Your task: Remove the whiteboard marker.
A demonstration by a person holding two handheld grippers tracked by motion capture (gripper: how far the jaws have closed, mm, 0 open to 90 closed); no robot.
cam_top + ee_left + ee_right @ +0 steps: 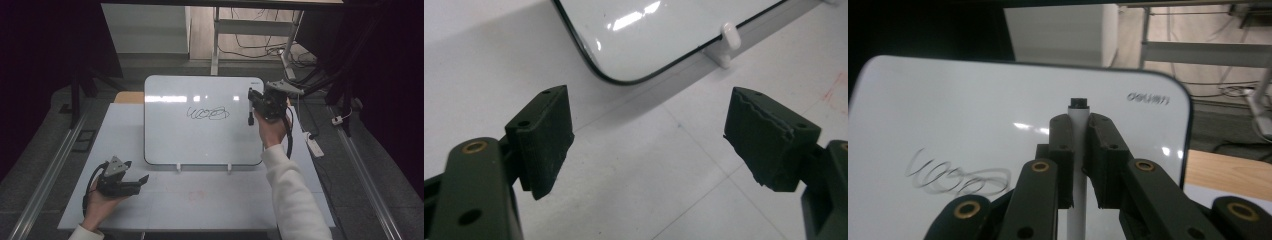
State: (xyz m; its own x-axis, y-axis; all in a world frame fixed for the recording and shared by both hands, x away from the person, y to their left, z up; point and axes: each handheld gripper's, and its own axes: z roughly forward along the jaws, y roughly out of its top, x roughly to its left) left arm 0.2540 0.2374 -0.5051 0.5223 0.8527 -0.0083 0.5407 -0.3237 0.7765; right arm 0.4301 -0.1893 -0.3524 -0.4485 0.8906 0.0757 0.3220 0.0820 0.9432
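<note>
From above we see one white marker (pixel 249 107) with black ends clamped upright in our right gripper (pixel 256 102) near the whiteboard (pixel 170 140)'s right edge, one scribble (pixel 208 114) mid-board. Our left gripper (pixel 649 132) shows jaws apart over the table (pixel 634 200). Our right gripper view shows the marker (pixel 1078 130) pinched.

Readable only as the brand "deli", printed small and grey near the top right corner of the whiteboard (pixel 1038 125); black scribble (pixel 960 177) on the board spelling no legible word.
</note>
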